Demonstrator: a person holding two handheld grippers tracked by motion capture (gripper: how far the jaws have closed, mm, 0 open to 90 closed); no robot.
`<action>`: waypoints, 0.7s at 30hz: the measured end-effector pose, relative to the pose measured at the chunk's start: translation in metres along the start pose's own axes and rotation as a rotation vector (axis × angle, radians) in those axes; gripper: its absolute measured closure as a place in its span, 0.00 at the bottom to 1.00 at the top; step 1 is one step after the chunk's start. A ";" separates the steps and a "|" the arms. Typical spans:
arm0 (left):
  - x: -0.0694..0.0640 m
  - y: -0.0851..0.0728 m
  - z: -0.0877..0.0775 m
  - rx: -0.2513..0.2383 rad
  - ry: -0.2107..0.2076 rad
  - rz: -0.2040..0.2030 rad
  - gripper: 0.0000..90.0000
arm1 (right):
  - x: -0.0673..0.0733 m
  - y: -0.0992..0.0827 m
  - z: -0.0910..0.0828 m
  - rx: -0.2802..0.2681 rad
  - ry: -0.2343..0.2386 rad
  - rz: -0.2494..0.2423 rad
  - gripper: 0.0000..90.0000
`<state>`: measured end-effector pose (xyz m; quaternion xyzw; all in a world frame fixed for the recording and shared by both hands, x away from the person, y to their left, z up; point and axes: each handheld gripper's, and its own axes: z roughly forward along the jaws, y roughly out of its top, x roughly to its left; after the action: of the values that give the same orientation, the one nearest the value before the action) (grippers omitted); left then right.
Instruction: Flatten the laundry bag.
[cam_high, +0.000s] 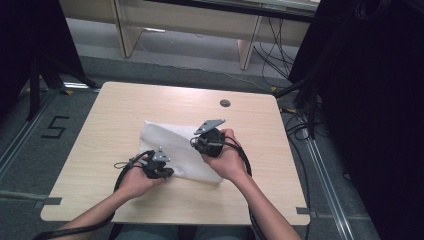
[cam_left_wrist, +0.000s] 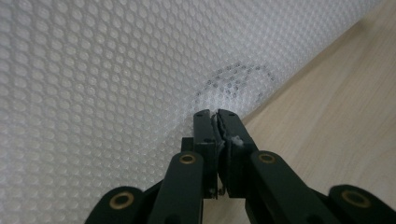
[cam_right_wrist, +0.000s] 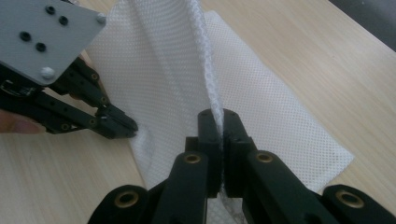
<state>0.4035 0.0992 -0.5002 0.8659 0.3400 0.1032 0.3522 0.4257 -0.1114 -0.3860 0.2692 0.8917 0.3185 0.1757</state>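
At the left, your left tongs (cam_high: 167, 172) are clenched on the near edge of a white mesh cloth (cam_high: 172, 145), a sliver of the fabric caught between the tips in the left gripper view, just beside bare wood. The light wooden tabletop (cam_high: 110, 115) lies open to the left of the cloth and along the far side, where a small dark round cap (cam_high: 225, 103) sits well apart from it. The cloth rests at the tabletop's middle, its fine dotted weave translucent. At the right, your right tongs (cam_high: 196, 144) are clenched on a raised ridge of the cloth, which stands up in a fold from the tips in the right gripper view while the rest spreads flat toward the tabletop's right edge.
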 end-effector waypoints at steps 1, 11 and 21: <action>0.002 0.001 0.001 -0.008 0.011 0.005 0.96 | 0.002 0.000 0.000 -0.010 0.006 0.022 0.99; -0.004 0.007 0.001 -0.034 -0.001 0.022 0.96 | 0.000 0.002 -0.003 -0.008 0.004 0.016 0.99; -0.003 0.015 0.008 -0.032 0.011 0.022 0.97 | 0.001 0.000 -0.006 -0.003 -0.001 0.016 0.99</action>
<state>0.4122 0.0848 -0.4961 0.8632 0.3309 0.1171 0.3629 0.4222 -0.1137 -0.3816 0.2762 0.8891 0.3210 0.1738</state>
